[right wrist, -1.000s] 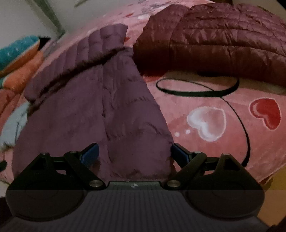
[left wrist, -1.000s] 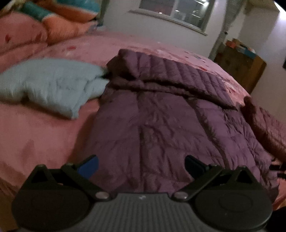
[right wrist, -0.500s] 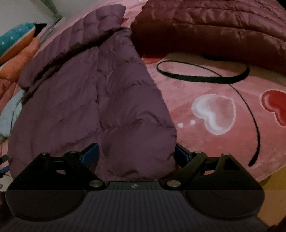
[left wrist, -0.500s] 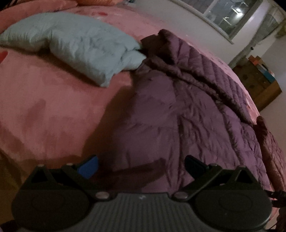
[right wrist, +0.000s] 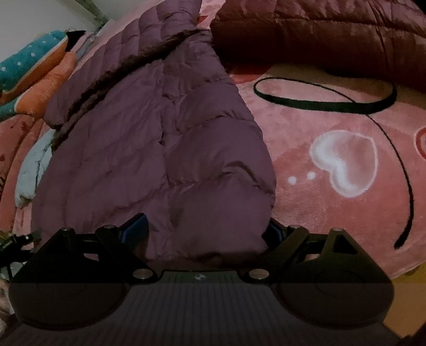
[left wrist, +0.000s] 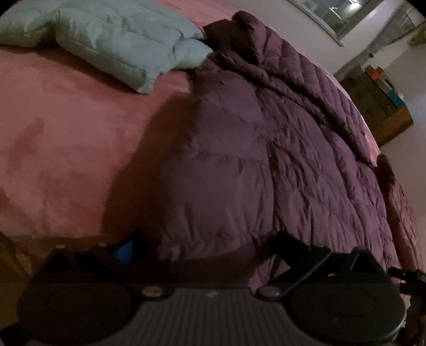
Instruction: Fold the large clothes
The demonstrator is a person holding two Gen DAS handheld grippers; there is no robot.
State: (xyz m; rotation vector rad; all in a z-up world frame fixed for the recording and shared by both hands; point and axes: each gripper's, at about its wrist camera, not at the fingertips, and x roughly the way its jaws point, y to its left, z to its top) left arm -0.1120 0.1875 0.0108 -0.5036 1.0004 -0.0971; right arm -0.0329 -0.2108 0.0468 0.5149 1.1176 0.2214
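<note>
— How did the jaws stand?

— Both wide apart. The left gripper (left wrist: 207, 246) straddled the near hem of the purple down jacket (left wrist: 266, 165), and the right gripper (right wrist: 205, 231) had the jacket's puffy near end bulging between its fingers. Whether any pad actually pressed the cloth, I could not tell; neither had closed on it.

— And where did the jacket lie?

— Spread on the pink bedspread (left wrist: 58, 138), its long axis running away from both grippers, hem near, hood end far.

— Did one view show more than the other?

— The left wrist view alone showed the window (left wrist: 343, 16) and the wooden cabinet (left wrist: 378, 106) by the far wall, and most of the light blue garment (left wrist: 122, 45), which touched the jacket's far corner. The right wrist view alone showed the maroon jacket (right wrist: 332, 34) in full beyond the purple one, a thin black strap (right wrist: 319, 102) looping over the spread, a white heart (right wrist: 346, 162) printed on it, and the teal and orange plush toys (right wrist: 40, 71) at the far left
</note>
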